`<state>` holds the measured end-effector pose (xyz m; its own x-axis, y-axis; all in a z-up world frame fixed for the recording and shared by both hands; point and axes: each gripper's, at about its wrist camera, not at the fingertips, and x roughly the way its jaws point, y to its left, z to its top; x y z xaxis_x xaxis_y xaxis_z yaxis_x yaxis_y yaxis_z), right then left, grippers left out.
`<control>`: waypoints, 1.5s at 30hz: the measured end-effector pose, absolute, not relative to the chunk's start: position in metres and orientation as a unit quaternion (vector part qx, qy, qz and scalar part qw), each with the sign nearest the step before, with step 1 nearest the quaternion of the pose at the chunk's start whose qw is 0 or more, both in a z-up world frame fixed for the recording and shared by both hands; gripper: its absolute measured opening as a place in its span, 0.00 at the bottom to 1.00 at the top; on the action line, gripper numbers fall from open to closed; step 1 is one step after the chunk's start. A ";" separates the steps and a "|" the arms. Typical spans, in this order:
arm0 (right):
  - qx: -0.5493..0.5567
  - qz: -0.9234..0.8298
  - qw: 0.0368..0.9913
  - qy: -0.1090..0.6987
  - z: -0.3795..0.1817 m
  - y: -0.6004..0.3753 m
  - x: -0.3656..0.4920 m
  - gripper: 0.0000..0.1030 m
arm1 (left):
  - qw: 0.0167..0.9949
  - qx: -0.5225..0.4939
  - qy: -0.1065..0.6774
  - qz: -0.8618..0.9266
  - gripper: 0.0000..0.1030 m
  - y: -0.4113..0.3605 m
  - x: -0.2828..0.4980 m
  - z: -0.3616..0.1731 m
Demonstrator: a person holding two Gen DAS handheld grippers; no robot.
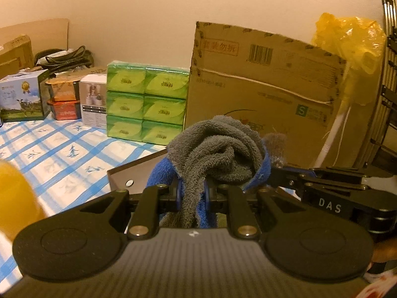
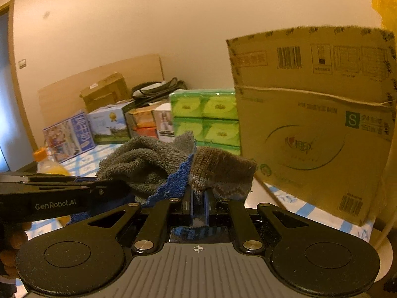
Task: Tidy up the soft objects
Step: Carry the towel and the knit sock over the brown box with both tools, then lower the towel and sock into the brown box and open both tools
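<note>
A grey terry towel point(image 1: 218, 146) with a blue fleece side point(image 1: 263, 171) is bunched up in the air above the bed. My left gripper point(image 1: 192, 195) is shut on a hanging fold of it. In the right wrist view the same grey towel point(image 2: 146, 161) lies to the left, its blue edge point(image 2: 178, 181) in the middle. A brown knitted cloth point(image 2: 220, 171) sits beside it, and my right gripper point(image 2: 198, 200) is shut on its lower part. The two grippers are close together: the right one's finger point(image 1: 330, 173) reaches in from the right, the left one's finger point(image 2: 74, 186) from the left.
A tall cardboard box point(image 1: 268, 92) stands just behind the bundle, with stacked green tissue packs point(image 1: 146, 104) to its left. Small boxes point(image 1: 22, 96) line the wall on a blue-checked cloth point(image 1: 57, 154). A yellow bag on a white stick point(image 1: 347, 44), a metal rack point(image 1: 389, 74) and an orange bottle point(image 2: 47, 164) are nearby.
</note>
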<state>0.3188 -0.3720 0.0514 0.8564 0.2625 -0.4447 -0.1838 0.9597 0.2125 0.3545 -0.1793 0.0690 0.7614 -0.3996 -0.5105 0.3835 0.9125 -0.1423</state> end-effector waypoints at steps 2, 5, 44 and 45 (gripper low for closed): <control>0.078 0.115 0.959 0.247 0.045 -0.377 0.333 0.08 | 0.937 -0.017 0.281 -0.208 0.15 -0.185 0.371 0.063; 0.068 0.111 0.957 0.257 0.034 -0.381 0.353 0.08 | 0.934 -0.017 0.290 -0.206 0.15 -0.193 0.396 0.052; 0.071 0.084 0.926 0.361 -0.008 -0.366 0.363 0.55 | 0.911 0.019 0.375 -0.171 0.55 -0.173 0.402 0.011; 0.075 0.079 0.926 0.361 -0.005 -0.366 0.357 0.55 | 0.911 0.021 0.375 -0.171 0.55 -0.171 0.394 0.014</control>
<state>0.3566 -0.3656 -0.0053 0.7264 0.2016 -0.6571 -0.0929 0.9760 0.1967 0.3945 -0.1711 0.0141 0.6611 -0.2948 -0.6900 0.3267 0.9409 -0.0889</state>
